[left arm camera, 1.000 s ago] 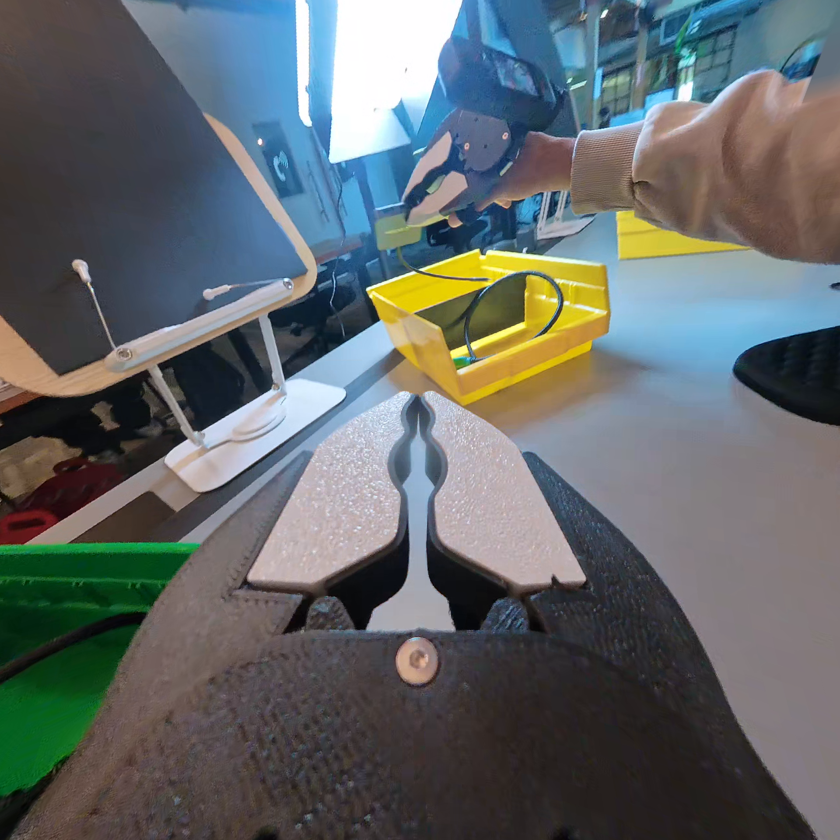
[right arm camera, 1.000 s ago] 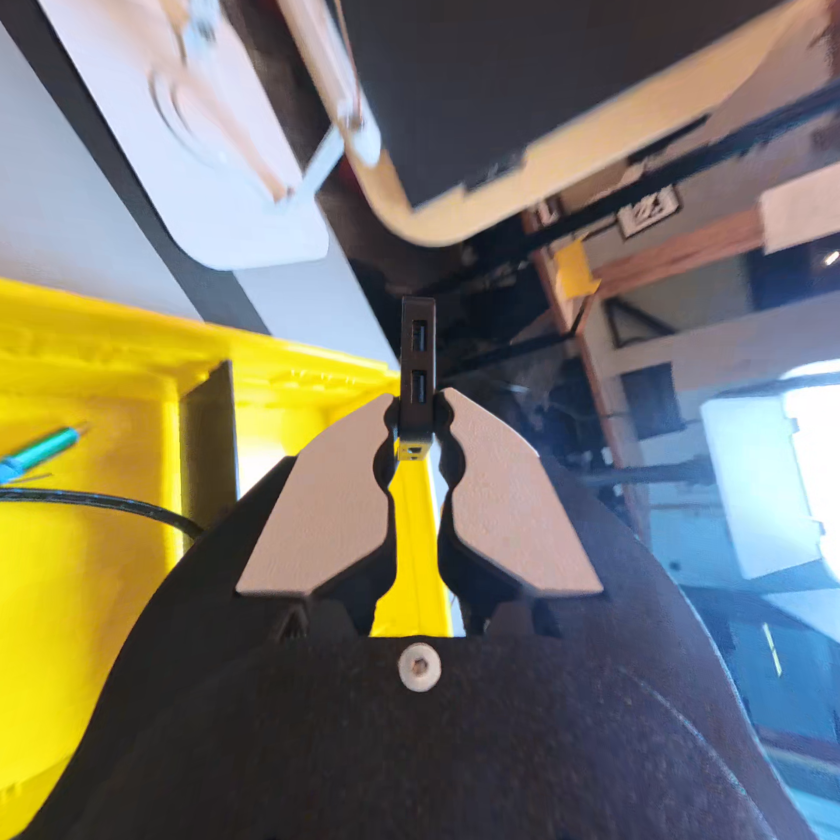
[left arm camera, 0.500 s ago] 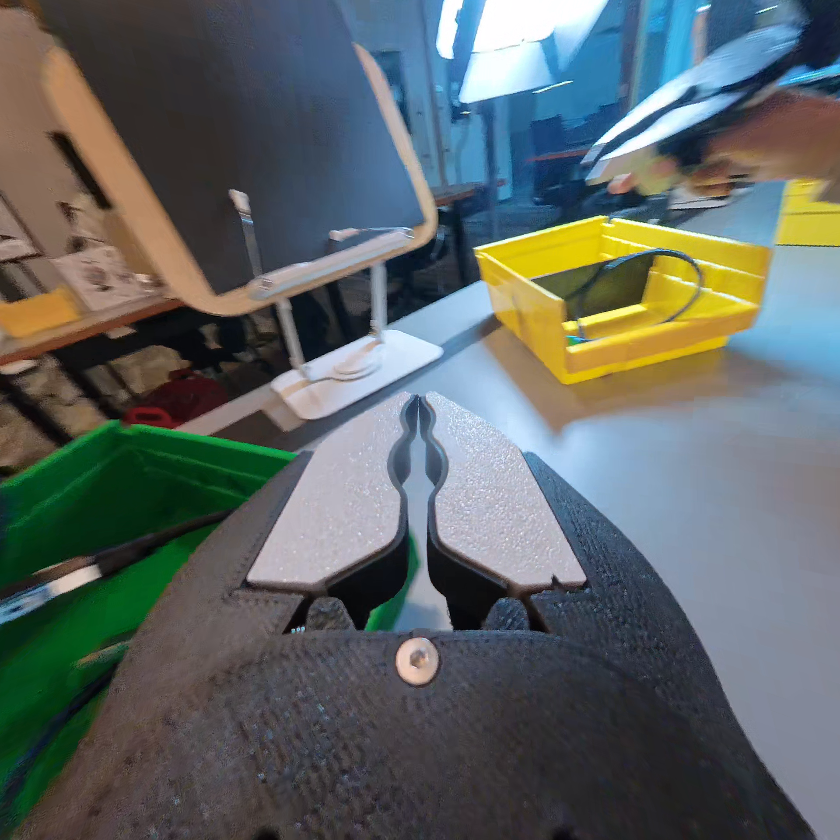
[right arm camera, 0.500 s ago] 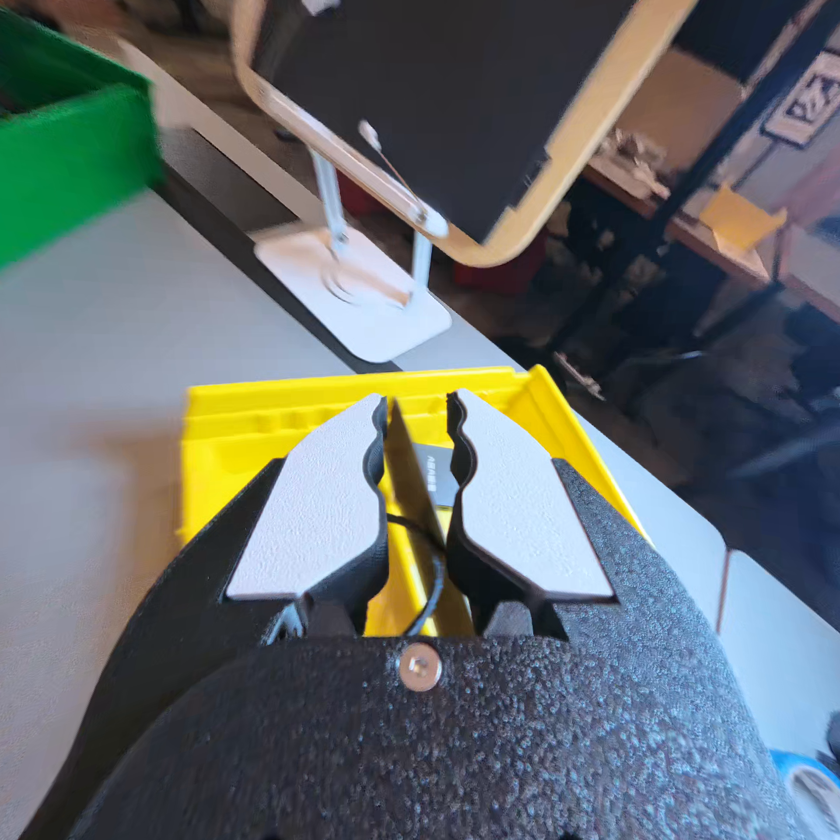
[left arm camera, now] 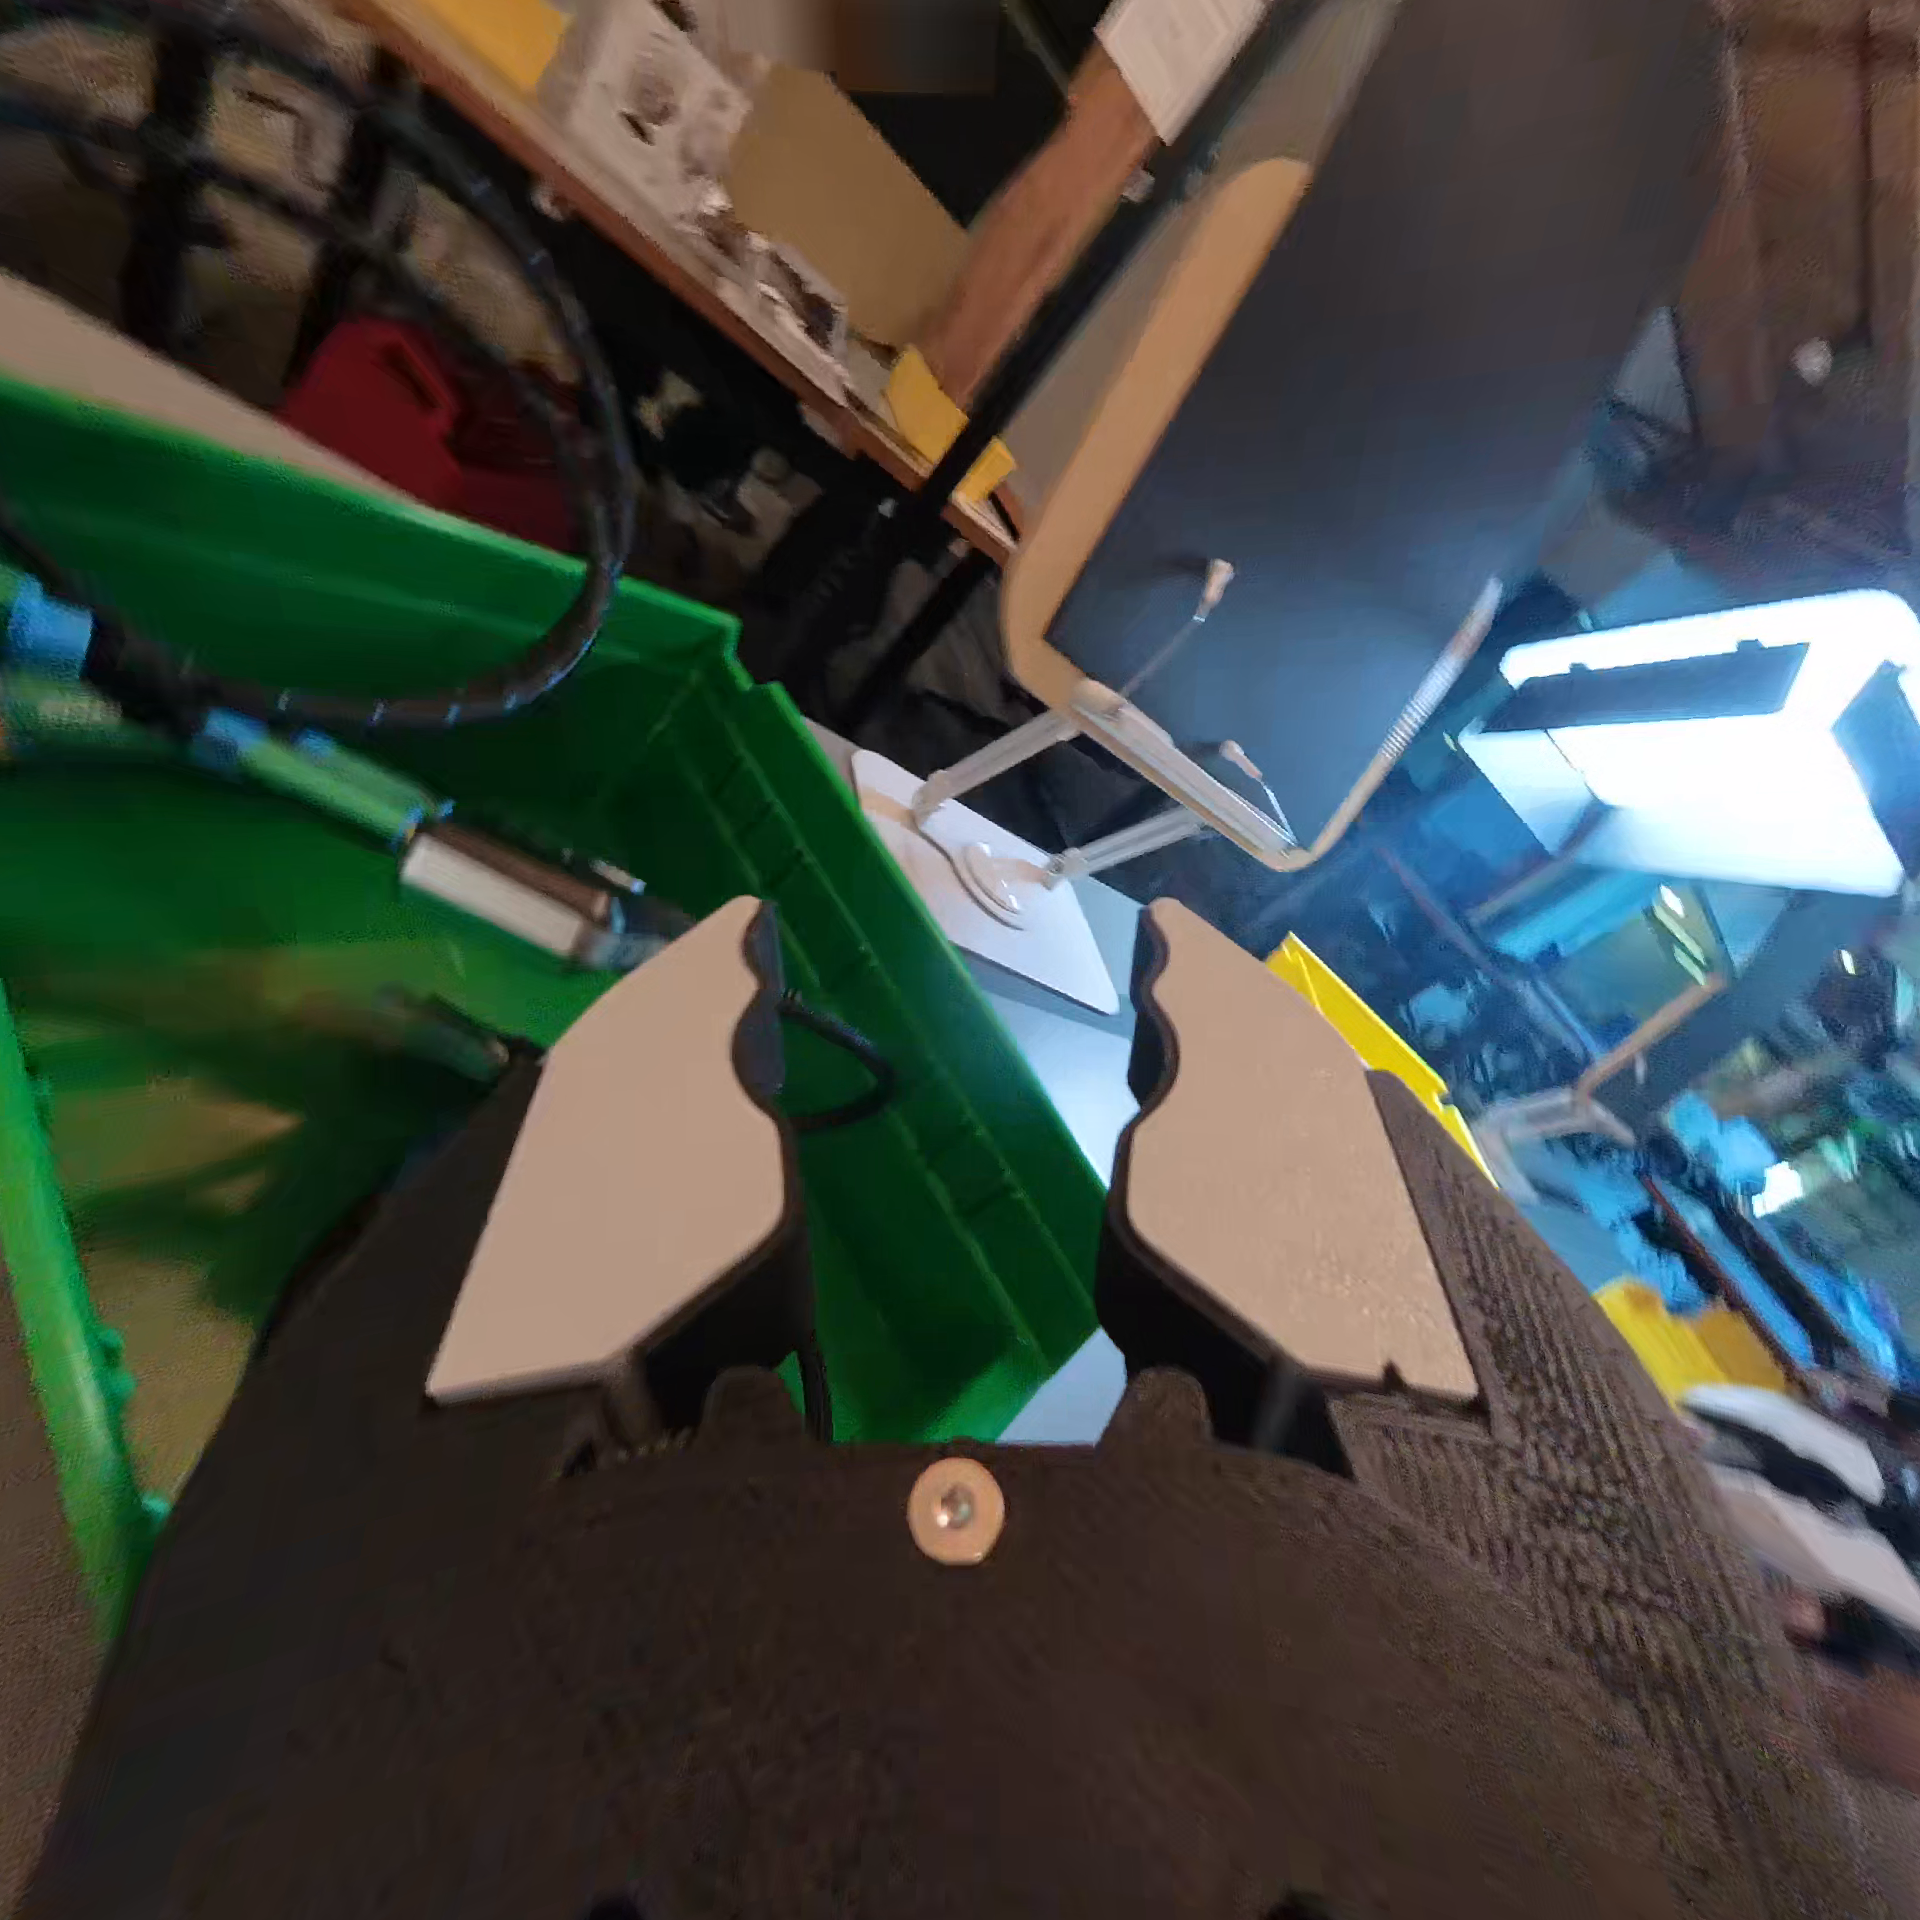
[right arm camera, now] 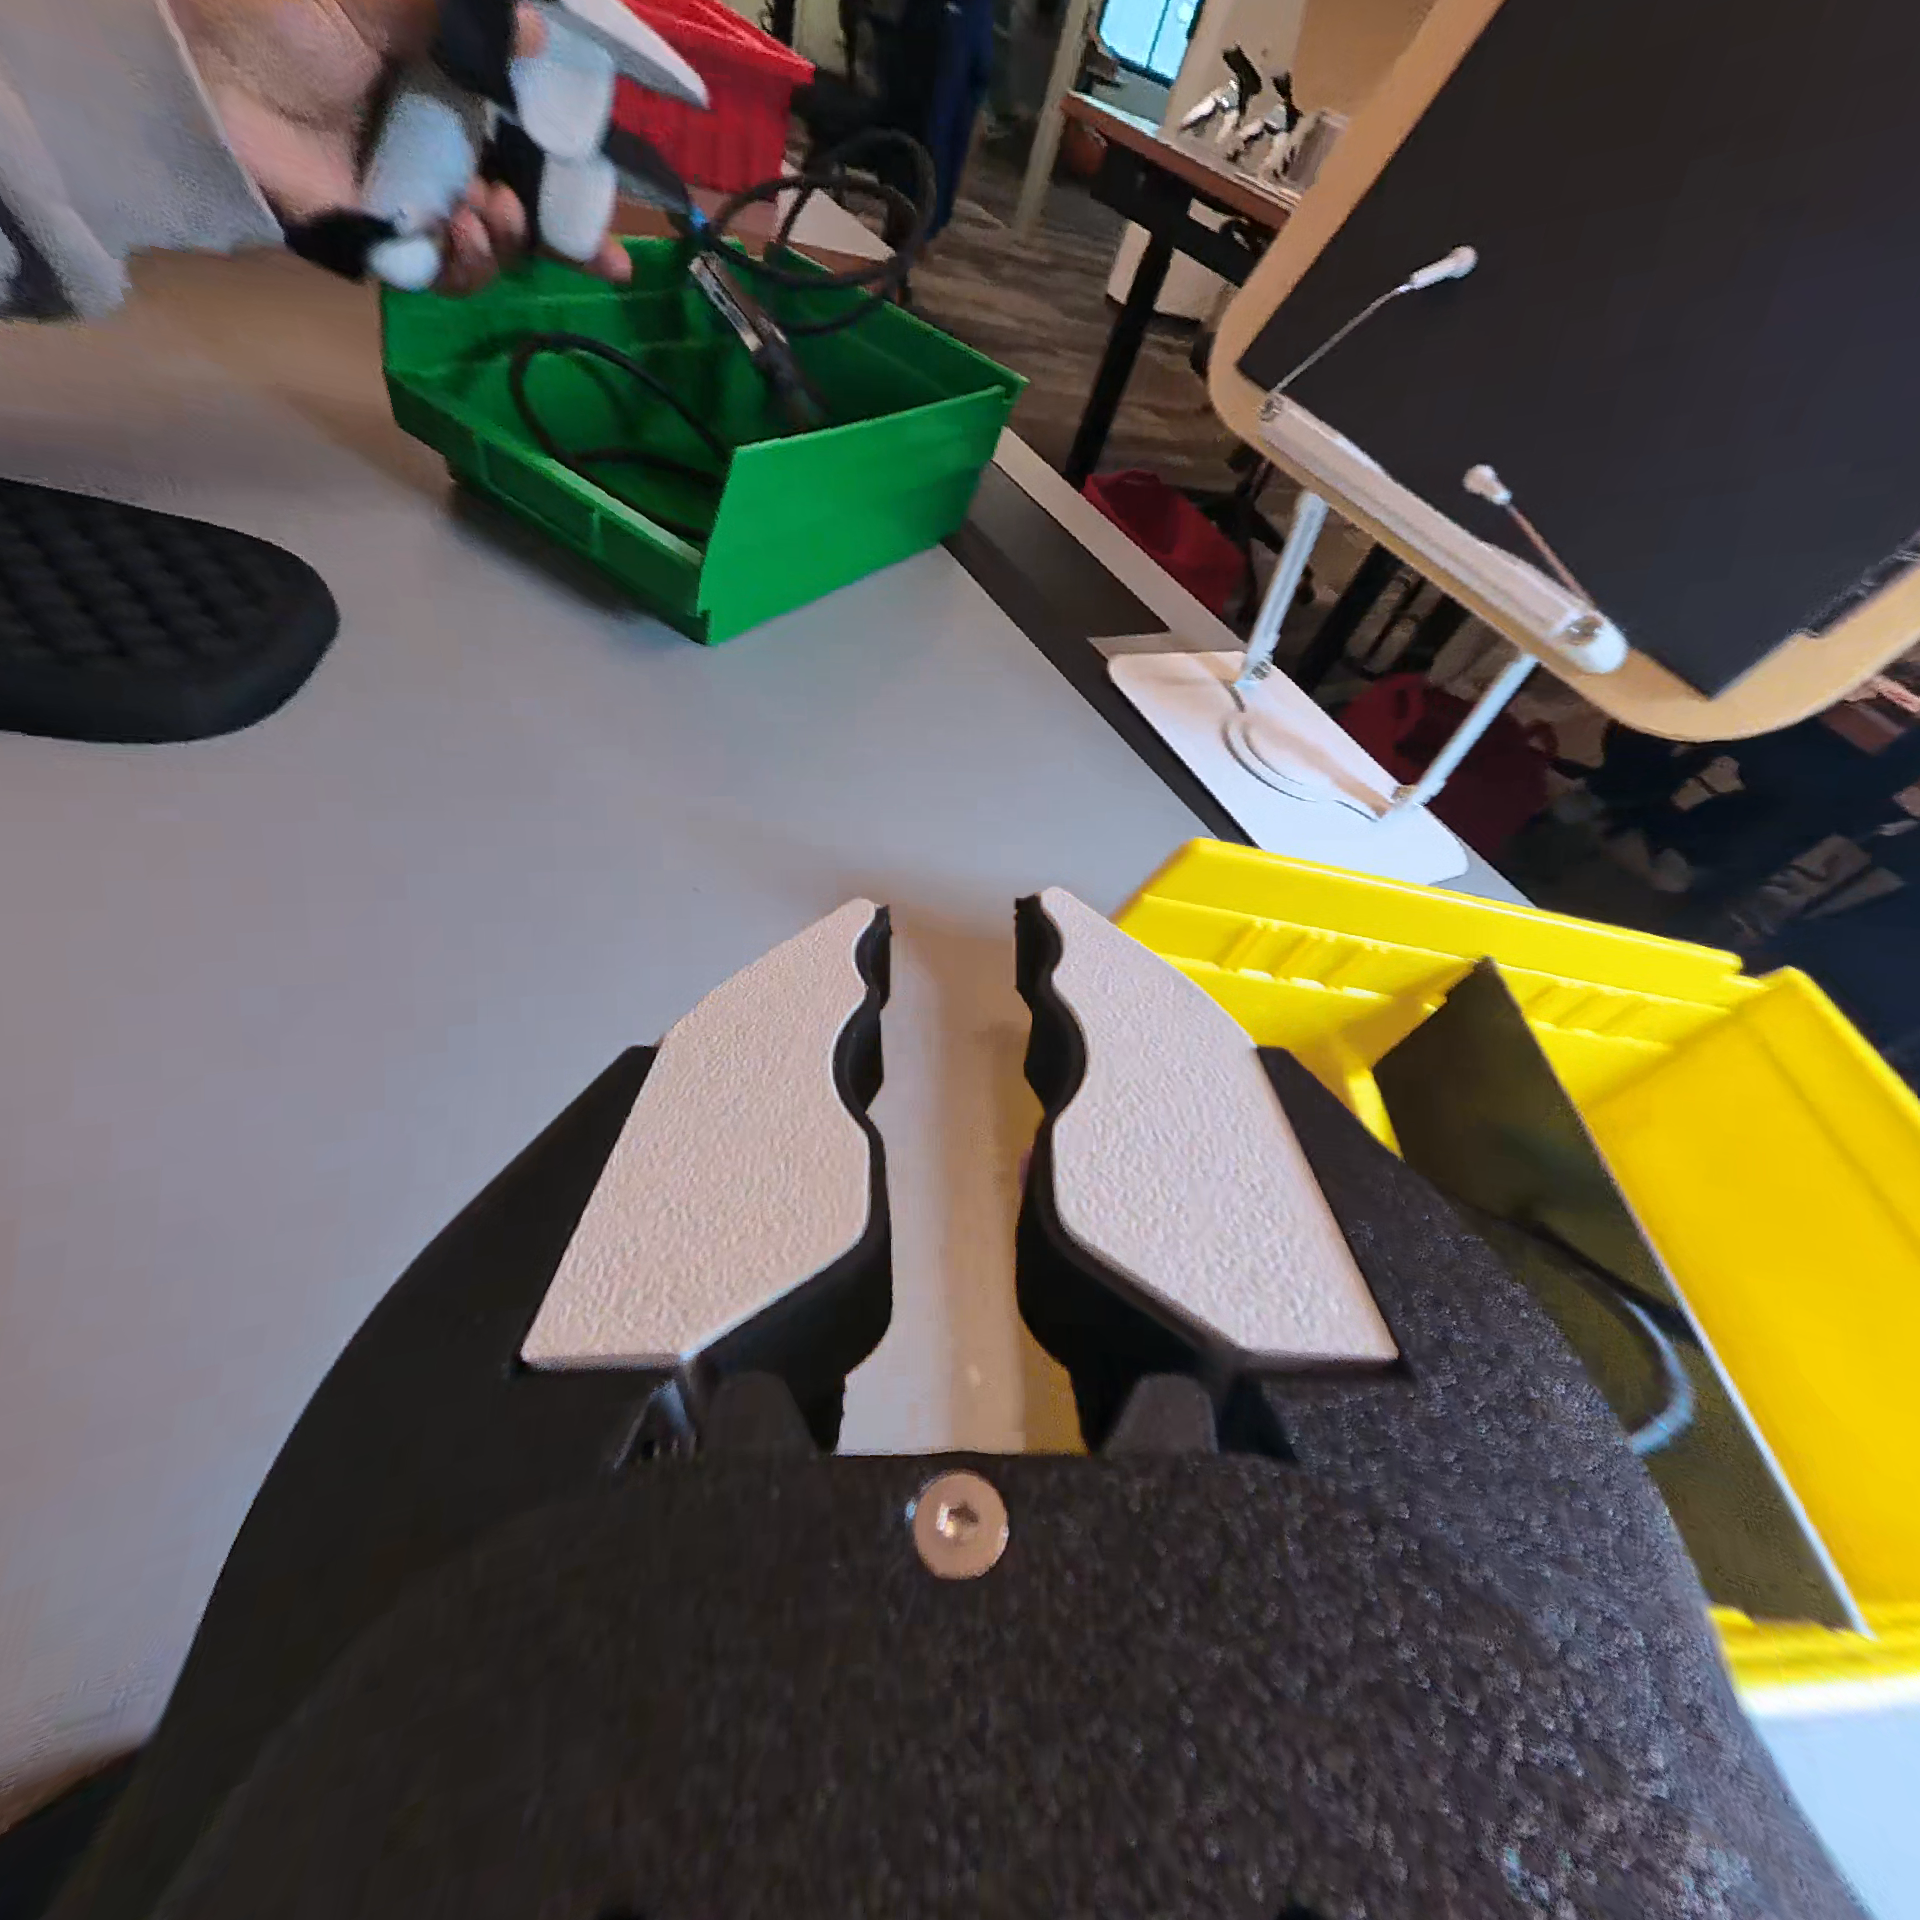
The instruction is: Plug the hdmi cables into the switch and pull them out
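My left gripper [left arm camera: 951,920] is open and empty, tilted over the green bin [left arm camera: 904,1049]. In the bin lie black HDMI cables [left arm camera: 592,582] and a plug with a silver shell [left arm camera: 499,894]. My right gripper [right arm camera: 953,914] is open with a narrow gap and empty, above the grey table [right arm camera: 520,883]. The yellow bin [right arm camera: 1766,1195] sits just to its right, with a black divider [right arm camera: 1507,1132] and a thin black cable [right arm camera: 1662,1392]. The switch is not in sight. The right wrist view also shows the green bin [right arm camera: 831,499], its cables [right arm camera: 613,416] and the left gripper [right arm camera: 665,125], held by a hand above it.
A dark board on a white stand [right arm camera: 1288,727] leans over the table's far edge between the bins; it also shows in the left wrist view [left arm camera: 997,904]. A black mesh pad [right arm camera: 135,613] lies at the left. A red bin [right arm camera: 707,104] stands beyond the green one. There is about 45 centimeters between the tips of the two grippers.
My right gripper let go of the small black switch over the yellow bin, opened and swung left over the table. My left gripper swung to the green bin and opened.
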The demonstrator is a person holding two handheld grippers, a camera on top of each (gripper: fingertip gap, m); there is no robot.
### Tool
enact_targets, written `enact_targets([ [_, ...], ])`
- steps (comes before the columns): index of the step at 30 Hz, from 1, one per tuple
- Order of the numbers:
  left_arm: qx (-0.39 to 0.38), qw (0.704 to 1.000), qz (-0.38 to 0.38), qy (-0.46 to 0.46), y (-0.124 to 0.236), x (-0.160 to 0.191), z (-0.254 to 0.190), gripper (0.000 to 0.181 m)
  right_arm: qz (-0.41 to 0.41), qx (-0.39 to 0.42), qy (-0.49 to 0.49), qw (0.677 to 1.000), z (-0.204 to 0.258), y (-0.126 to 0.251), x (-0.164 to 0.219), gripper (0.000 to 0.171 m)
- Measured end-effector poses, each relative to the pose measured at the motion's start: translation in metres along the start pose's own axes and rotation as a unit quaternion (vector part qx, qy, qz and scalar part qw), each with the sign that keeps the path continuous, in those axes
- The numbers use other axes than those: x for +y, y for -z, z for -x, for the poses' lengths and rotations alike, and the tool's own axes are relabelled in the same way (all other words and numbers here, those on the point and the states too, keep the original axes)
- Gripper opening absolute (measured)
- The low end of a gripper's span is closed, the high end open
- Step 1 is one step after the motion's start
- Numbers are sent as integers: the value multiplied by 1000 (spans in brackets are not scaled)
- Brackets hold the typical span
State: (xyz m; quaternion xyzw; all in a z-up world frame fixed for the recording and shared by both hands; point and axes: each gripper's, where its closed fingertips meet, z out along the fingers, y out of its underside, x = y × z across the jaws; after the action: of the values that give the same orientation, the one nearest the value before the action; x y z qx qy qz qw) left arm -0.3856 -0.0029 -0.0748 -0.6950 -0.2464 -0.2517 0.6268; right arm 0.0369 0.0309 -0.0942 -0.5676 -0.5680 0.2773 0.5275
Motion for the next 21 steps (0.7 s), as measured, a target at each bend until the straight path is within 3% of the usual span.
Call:
enact_targets([
  [4, -74, 994, -26, 72, -15, 30, 27, 87, 16, -32, 1, 999, 19, -15, 15, 22],
  [9, -141, 973, -74, 168, -38, 18, 68, 88, 19, -45, 0, 999, 31, -14, 28, 20],
  [11, -168, 962, -85, 196, -48, 17, 87, 81, 19, -47, 2, 999, 33, -12, 29, 19],
  [12, -171, 959, -86, 207, -54, 18, 93, 71, 18, -44, 4, 999, 33, -12, 29, 18],
  [13, -161, 961, -85, 210, -60, 18, 95, 48, 17, -41, 6, 999, 33, -11, 29, 18],
  [15, -161, 962, -92, 200, -66, 13, 98, 37, 18, -40, 10, 999, 33, -11, 29, 17],
  [17, -133, 973, -97, 162, -70, -1, 83, 36, 20, -37, 19, 999, 33, -11, 31, 17],
  [21, -28, 993, -105, 35, -65, -35, 10, 27, 9, -48, 13, 999, 34, -14, 30, 15],
])
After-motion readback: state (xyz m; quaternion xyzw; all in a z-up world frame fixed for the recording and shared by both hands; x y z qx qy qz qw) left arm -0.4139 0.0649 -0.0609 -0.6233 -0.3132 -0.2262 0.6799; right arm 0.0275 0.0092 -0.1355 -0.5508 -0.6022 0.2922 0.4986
